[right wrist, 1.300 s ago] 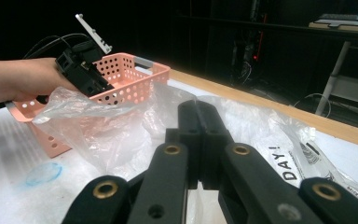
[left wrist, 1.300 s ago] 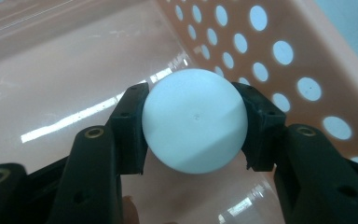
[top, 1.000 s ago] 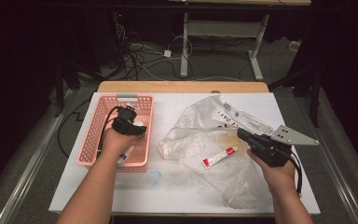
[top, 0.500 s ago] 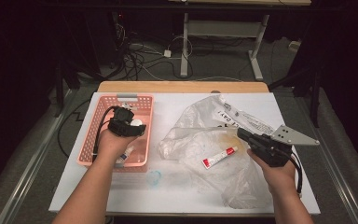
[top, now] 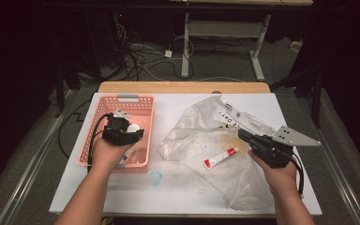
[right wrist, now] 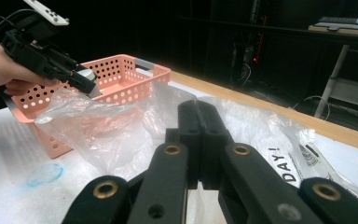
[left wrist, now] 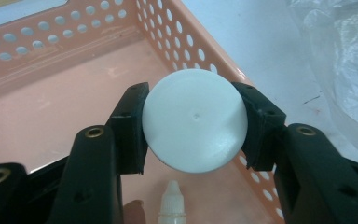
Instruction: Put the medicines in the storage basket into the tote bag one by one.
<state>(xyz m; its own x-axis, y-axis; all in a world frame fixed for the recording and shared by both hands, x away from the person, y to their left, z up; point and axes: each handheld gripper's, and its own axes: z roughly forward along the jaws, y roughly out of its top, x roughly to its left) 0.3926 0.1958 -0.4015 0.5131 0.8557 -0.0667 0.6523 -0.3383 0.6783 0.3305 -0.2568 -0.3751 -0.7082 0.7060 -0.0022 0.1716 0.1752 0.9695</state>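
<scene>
Left tongs (left wrist: 193, 123) grip a white disc (left wrist: 194, 120), its underside hidden.

Light falls from above onto the white counter (top: 178, 197), which glares pale while the room around it sinks into near black. The high view is soft and grainy. The left gripper view's white cap (left wrist: 194, 120) looks washed out.

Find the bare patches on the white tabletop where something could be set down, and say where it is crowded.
Free: the near strip between the pink perforated plastic basket and the table's front edge, around a faint blue ring mark; also the far strip between the basket and the crumpled clear plastic bag. Crowded: the right half, under the bag and a red-and-white tube.
</scene>
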